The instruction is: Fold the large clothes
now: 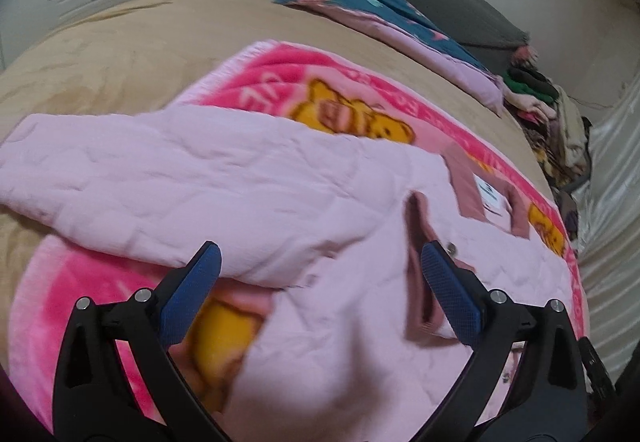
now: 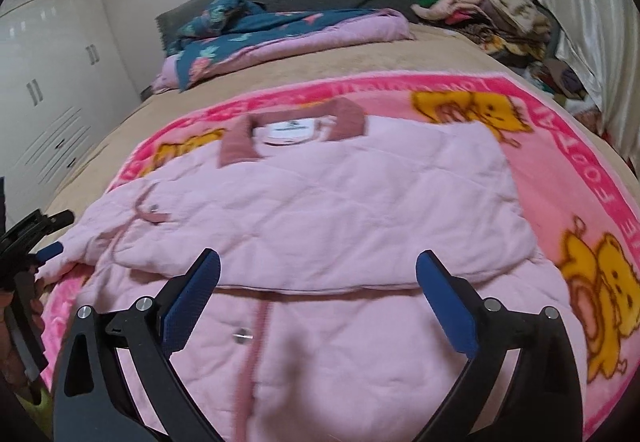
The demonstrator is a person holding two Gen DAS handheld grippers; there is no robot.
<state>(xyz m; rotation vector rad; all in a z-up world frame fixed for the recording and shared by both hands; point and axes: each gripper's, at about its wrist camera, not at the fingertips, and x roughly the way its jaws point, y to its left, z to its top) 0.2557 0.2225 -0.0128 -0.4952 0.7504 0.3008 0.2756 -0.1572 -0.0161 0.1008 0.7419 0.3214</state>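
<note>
Holding both claws spread and empty, we hover the left gripper (image 1: 320,262) and right gripper (image 2: 318,268) just above the pale pink quilted jacket (image 2: 320,202). It lies, one sleeve (image 1: 140,170) folded across, on the pink bear blanket (image 2: 580,170) over the tan bed (image 1: 120,42).

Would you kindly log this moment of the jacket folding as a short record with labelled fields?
garment: pink quilted jacket, collar away from the right wrist camera
fold state: a sleeve lies across the front
underlay: pink bear blanket on tan bedcover
left gripper: open, over the jacket, holding nothing
right gripper: open, over the jacket's lower front
background: floral quilt, clothes pile
</note>
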